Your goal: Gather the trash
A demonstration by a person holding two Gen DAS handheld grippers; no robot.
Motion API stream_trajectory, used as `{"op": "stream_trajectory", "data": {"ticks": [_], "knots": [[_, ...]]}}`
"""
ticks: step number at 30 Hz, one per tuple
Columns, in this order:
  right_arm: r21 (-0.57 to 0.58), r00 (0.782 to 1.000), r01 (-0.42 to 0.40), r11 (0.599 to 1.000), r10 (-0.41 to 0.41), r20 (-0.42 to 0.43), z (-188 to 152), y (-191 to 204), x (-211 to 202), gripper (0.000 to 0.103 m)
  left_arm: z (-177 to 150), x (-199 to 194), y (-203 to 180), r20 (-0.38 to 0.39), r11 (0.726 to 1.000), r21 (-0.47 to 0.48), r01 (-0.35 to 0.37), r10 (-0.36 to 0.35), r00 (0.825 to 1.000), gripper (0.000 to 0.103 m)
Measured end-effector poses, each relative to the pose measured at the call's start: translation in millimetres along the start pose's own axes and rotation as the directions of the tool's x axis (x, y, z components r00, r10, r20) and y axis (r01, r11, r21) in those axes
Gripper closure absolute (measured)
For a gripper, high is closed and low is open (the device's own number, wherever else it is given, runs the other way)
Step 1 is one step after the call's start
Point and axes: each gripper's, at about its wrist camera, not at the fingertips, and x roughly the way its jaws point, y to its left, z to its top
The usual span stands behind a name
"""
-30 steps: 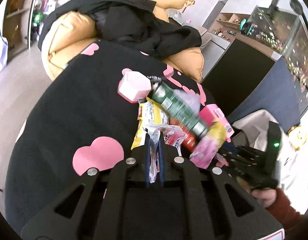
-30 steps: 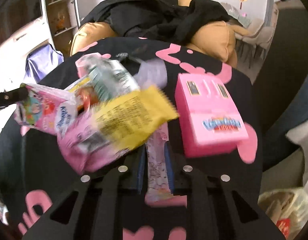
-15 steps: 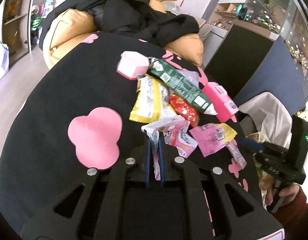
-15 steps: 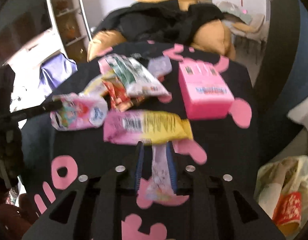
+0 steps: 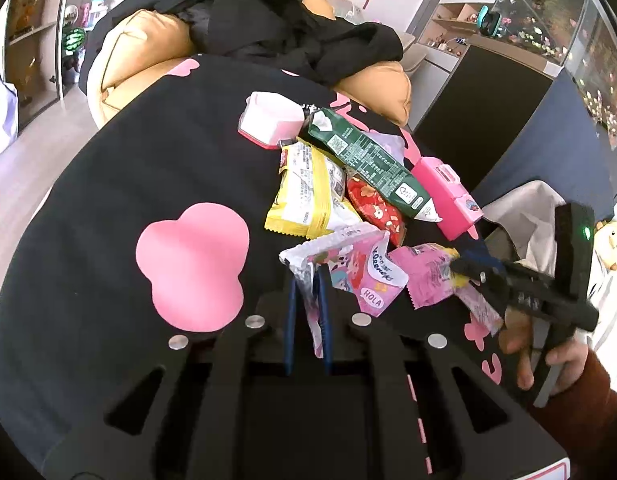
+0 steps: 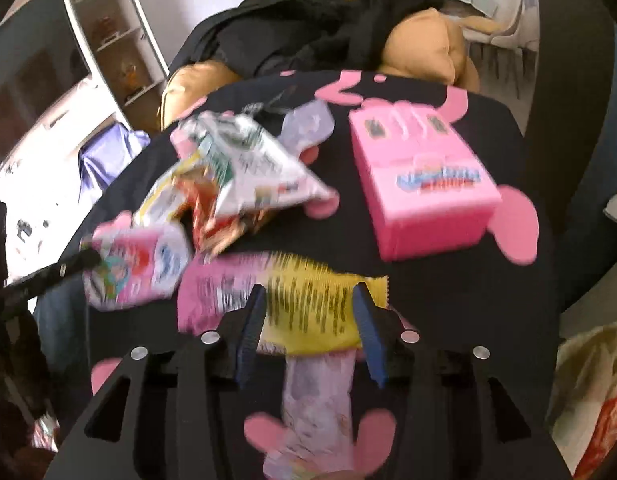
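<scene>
Snack wrappers are piled on a black cloth with pink shapes [image 5: 108, 208]. My left gripper [image 5: 308, 280] is shut on a pink and white cartoon wrapper [image 5: 360, 276], also seen as the cartoon wrapper [image 6: 136, 268] in the right wrist view. My right gripper [image 6: 308, 316] is opening its jaws. A pale lilac strip wrapper [image 6: 316, 400] lies loose between them, and a pink and yellow wrapper [image 6: 292, 300] lies across their tips. In the left wrist view, the right gripper [image 5: 468, 268] rests at that pink and yellow wrapper [image 5: 424, 280].
The pile holds a green packet [image 5: 368, 164], a yellow and white packet [image 5: 308, 196] and a red packet [image 5: 372, 208]. A pink box [image 6: 420, 184] and a white-lidded box [image 5: 272, 120] sit nearby. A plastic bag [image 6: 588, 400] hangs off the right edge. Black clothes [image 5: 268, 20] cover tan cushions behind.
My right gripper's jaws have spread, letting go of the lilac strip; the pink and yellow wrapper now lies flat on the cloth. The left gripper still pinches the cartoon wrapper.
</scene>
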Motion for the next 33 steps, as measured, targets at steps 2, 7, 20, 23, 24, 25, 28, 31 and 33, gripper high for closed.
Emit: {"op": "stream_trajectory", "data": {"ticks": [2, 7, 20, 23, 24, 25, 28, 31, 33], "knots": [[-0.037, 1.0, 0.03, 0.999, -0.03, -0.006, -10.5, 6.9, -4.7, 0.06, 1.0, 1.6, -1.3, -0.001, 1.0, 0.001, 0.005, -0.005, 1.0, 0.093], [-0.091, 0.997, 0.071, 0.993, -0.074, -0.036, -27.2, 20.2, -5.7, 0.038, 4.4, 7.3, -6.0, -0.004, 1.0, 0.004, 0.005, -0.005, 1.0, 0.092], [-0.263, 0.997, 0.061, 0.963, -0.048, 0.057, -21.6, 31.6, -46.1, 0.034, 3.6, 9.1, -13.0, -0.041, 0.998, 0.051, 0.041, -0.039, 0.998, 0.081], [-0.359, 0.998, 0.046, 0.932, -0.031, 0.048, -3.8, 41.6, -39.2, 0.034, 1.4, 11.1, -15.1, -0.061, 0.996, 0.072, 0.047, -0.043, 0.997, 0.081], [-0.399, 0.999, 0.042, 0.916, -0.033, 0.028, 3.0, 46.0, -30.5, 0.034, 0.5, 11.0, -14.9, -0.065, 0.996, 0.074, 0.049, -0.044, 0.997, 0.08], [-0.416, 0.999, 0.04, 0.908, -0.038, 0.013, 7.5, 49.5, -23.8, 0.034, -0.2, 10.2, -14.7, -0.066, 0.996, 0.077, 0.052, -0.047, 0.997, 0.078], [-0.463, 0.997, -0.002, 0.886, -0.035, -0.07, 17.1, 51.1, 5.5, 0.034, -0.1, 2.2, -12.8, -0.05, 0.994, 0.088, 0.064, -0.06, 0.997, 0.064], [-0.429, 0.994, -0.061, 0.901, 0.014, -0.112, 18.9, 43.6, 15.2, 0.047, 4.3, -9.2, -9.5, -0.019, 0.992, 0.107, 0.067, -0.065, 0.998, 0.057], [-0.36, 0.989, -0.112, 0.926, 0.068, -0.133, 18.8, 36.6, 11.1, 0.061, 9.2, -15.7, -8.0, 0.008, 0.99, 0.129, 0.052, -0.053, 0.999, 0.053]]}}
